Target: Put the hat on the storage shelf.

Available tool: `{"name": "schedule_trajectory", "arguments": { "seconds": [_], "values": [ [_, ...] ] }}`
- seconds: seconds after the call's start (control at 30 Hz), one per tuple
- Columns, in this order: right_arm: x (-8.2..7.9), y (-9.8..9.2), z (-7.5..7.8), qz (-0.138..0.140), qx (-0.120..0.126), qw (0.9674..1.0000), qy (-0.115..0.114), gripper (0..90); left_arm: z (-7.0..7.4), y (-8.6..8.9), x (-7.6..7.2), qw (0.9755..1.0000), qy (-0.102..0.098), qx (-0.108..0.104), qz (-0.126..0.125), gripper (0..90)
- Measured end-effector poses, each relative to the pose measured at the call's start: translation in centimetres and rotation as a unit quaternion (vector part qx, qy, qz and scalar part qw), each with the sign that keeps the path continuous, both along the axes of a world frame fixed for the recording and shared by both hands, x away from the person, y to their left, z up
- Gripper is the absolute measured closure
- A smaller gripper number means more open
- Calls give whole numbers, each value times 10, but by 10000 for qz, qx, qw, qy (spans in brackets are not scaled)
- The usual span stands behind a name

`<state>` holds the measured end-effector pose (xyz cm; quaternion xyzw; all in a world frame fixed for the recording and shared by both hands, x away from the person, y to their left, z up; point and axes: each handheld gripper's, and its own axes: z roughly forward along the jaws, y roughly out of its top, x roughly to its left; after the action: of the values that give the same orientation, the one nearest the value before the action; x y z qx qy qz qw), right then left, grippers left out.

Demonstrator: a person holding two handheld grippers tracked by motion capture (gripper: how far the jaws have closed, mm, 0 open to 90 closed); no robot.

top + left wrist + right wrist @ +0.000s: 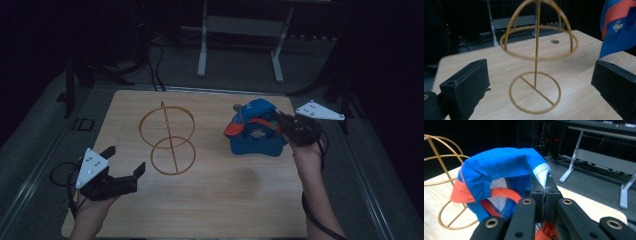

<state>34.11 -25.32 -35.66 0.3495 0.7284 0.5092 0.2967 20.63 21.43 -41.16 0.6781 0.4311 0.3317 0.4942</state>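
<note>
A blue cap with orange trim [252, 131] sits lifted at the table's right side. My right gripper [281, 120] is shut on its edge; in the right gripper view the cap's fabric [499, 170] folds over the closed jaws, and my right gripper [545, 192] pinches the pale rim. A gold wire stand [167, 136] with a domed top and a ring base stands left of the middle. My left gripper [125, 161] hangs open near the table's front left. In the left gripper view the wire stand [537, 53] rises between and beyond the spread jaws of my left gripper [539, 82].
The wooden table [210, 200] has bare room at the front middle. A small round hole [554, 41] shows in the tabletop behind the stand. A white metal frame [240, 30] stands on the floor beyond the table. Dark cables [155, 65] lie at the back left.
</note>
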Motion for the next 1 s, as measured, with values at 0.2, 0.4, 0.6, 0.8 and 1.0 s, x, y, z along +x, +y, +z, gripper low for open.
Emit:
{"name": "schedule_trajectory", "arguments": {
  "seconds": [0.2, 0.4, 0.6, 0.8, 1.0],
  "values": [
    [-13, 11, 7, 169, -49, 9997, -155, 883, 27, -26, 10, 9992, -123, 225, -315, 22],
    [-14, 19, 2, 206, -118, 9996, -128, 883, 38, -51, 22, 9975, -129, 325, -612, 22],
    [-15, 26, -6, 346, -128, 9993, -11, 883, 43, -82, 40, 9945, 27, 415, -965, 22],
    [-21, 39, -10, 533, -257, 9982, 45, 883, 45, -112, 52, 9903, 72, 564, -1268, 51],
    [-24, 48, -13, 655, -265, 9975, 83, 883, 47, -140, 67, 9864, 161, 660, -1495, 74]
  ]
}}
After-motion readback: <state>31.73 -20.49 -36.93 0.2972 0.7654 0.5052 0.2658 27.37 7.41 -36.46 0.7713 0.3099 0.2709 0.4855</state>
